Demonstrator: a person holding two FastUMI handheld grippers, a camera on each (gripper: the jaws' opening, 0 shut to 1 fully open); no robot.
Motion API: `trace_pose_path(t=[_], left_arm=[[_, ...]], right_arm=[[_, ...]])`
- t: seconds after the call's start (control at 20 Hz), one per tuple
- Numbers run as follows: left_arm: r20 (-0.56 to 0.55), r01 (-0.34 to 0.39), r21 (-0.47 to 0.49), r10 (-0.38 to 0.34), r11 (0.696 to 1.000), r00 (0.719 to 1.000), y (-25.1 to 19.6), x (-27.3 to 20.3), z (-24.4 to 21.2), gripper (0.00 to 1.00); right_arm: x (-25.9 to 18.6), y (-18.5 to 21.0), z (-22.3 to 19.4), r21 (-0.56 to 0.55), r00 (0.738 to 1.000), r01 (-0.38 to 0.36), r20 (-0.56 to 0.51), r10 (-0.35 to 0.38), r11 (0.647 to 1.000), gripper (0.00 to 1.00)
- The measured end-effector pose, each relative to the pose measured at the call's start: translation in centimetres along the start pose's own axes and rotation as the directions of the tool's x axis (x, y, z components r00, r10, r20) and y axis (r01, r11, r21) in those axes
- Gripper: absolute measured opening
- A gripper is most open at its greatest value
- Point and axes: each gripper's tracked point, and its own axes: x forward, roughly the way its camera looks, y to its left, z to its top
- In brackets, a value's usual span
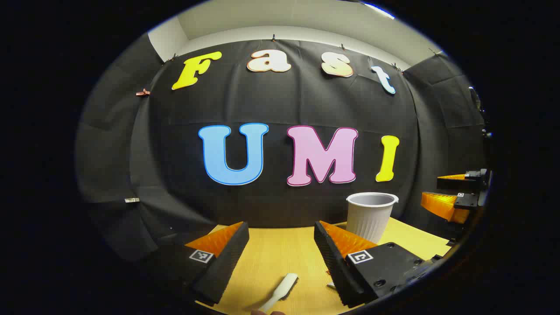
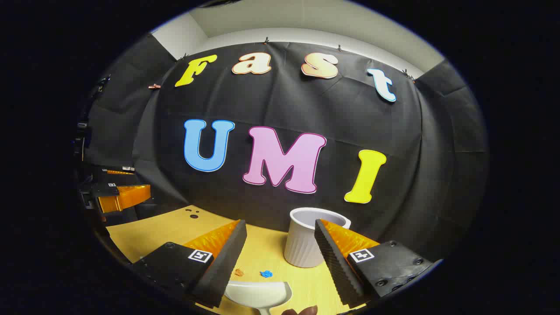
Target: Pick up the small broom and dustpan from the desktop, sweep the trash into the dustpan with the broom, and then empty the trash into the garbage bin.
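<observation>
In the left gripper view a small white broom (image 1: pixel 280 291) lies on the wooden table (image 1: pixel 280 253), low between the fingers of my left gripper (image 1: pixel 281 225), which stands open above it. In the right gripper view a white dustpan (image 2: pixel 258 294) lies on the table, its mouth facing away, under my open right gripper (image 2: pixel 280 223). Just beyond the pan lie an orange scrap (image 2: pixel 238 272) and a blue scrap (image 2: pixel 265 274). The white ribbed garbage bin (image 2: pixel 306 238) stands upright behind them, partly hidden by the right finger; it also stands at the right (image 1: pixel 371 216).
The right gripper (image 1: pixel 455 197) hangs at the far right of the left gripper view, and the left gripper (image 2: pixel 118 192) at the far left of the right gripper view. Small dark marks (image 2: pixel 192 213) dot the table's far left. The booth wall closes the back.
</observation>
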Motion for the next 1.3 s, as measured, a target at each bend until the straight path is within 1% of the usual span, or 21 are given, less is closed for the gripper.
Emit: trace_pose_path(t=[0.65, 0.75, 0.8, 0.85, 0.9, 0.95, 1.05, 1.15, 1.3], left_arm=[[-0.012, 0.017, 0.001, -0.017, 1.0, 1.0, 0.1, 0.4, -0.6, 0.95], [-0.014, 0.018, 0.003, -0.018, 1.0, 1.0, 0.2, 0.4, -0.7, 0.96], [-0.016, 0.019, 0.005, -0.019, 1.0, 1.0, 0.3, 0.4, -0.7, 0.95], [-0.016, 0.018, 0.006, -0.018, 1.0, 1.0, 0.3, 0.3, -0.8, 0.95], [-0.018, 0.017, 0.006, -0.017, 1.0, 1.0, 0.4, 0.4, -0.8, 0.96], [-0.019, 0.018, 0.004, -0.018, 1.0, 1.0, 0.5, 0.3, -1.1, 0.96], [-0.024, 0.013, 0.005, -0.013, 1.0, 1.0, 0.7, 0.2, -1.4, 0.96], [-0.031, 0.008, 0.008, -0.008, 1.0, 0.999, 1.0, 0.1, -1.8, 0.96], [-0.046, 0.008, 0.016, -0.008, 1.0, 0.999, 1.0, -0.1, -2.4, 0.96]], right_arm=[[0.5, 0.6, -0.2, -0.009, 1.0, -0.007, -0.009, 0.007, 1.0, 0.97], [0.7, 1.0, -0.9, -0.015, 0.998, -0.036, -0.045, 0.035, 0.999, 0.98], [0.4, 1.4, -1.9, -0.011, 0.994, -0.068, -0.086, 0.067, 0.998, 0.98], [-0.1, 1.9, -3.3, -0.002, 0.983, -0.107, -0.15, 0.105, 0.994, 0.98], [-0.6, 2.4, -4.8, 0.014, 0.964, -0.142, -0.226, 0.142, 0.99, 0.98], [-1.4, 2.7, -6.8, 0.031, 0.931, -0.174, -0.321, 0.175, 0.984, 0.97], [-3.6, 2.7, -11.4, 0.059, 0.842, -0.207, -0.498, 0.208, 0.977, 0.98], [-5.4, 2.7, -15.8, 0.073, 0.746, -0.228, -0.628, 0.222, 0.971, 0.97], [-7.1, 3.5, -21.6, 0.095, 0.625, -0.241, -0.746, 0.23, 0.966, 0.96]])
